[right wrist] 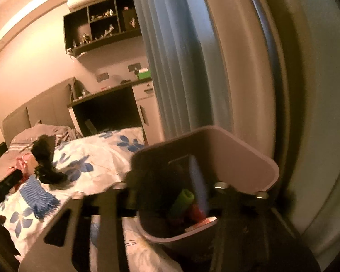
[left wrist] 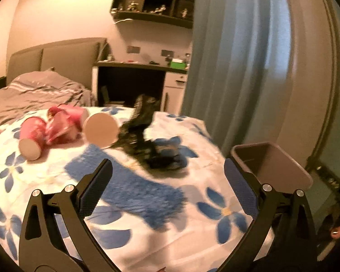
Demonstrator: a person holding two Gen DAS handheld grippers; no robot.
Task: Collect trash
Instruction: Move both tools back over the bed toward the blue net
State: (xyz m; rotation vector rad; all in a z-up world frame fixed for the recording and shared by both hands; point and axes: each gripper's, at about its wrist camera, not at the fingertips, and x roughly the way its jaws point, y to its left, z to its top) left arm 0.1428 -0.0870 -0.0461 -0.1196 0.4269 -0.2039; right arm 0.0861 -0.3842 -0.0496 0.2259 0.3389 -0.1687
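While the right claw (right wrist: 170,195) grips the bin (right wrist: 242,158), keep it steady. Bring the wide-open left claw (left wrist: 167,181) squarely over the blue scrap (left wrist: 133,195).

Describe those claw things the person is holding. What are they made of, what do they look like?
Each is a black two-finger clamp. On the left gripper, two flat fingers carry dark blue textured pads on their inner faces, joined to triangular cut-out black arms by round silver bolts. The right gripper looks alike but blurred: black arms, silver bolts. No cables or markings show.
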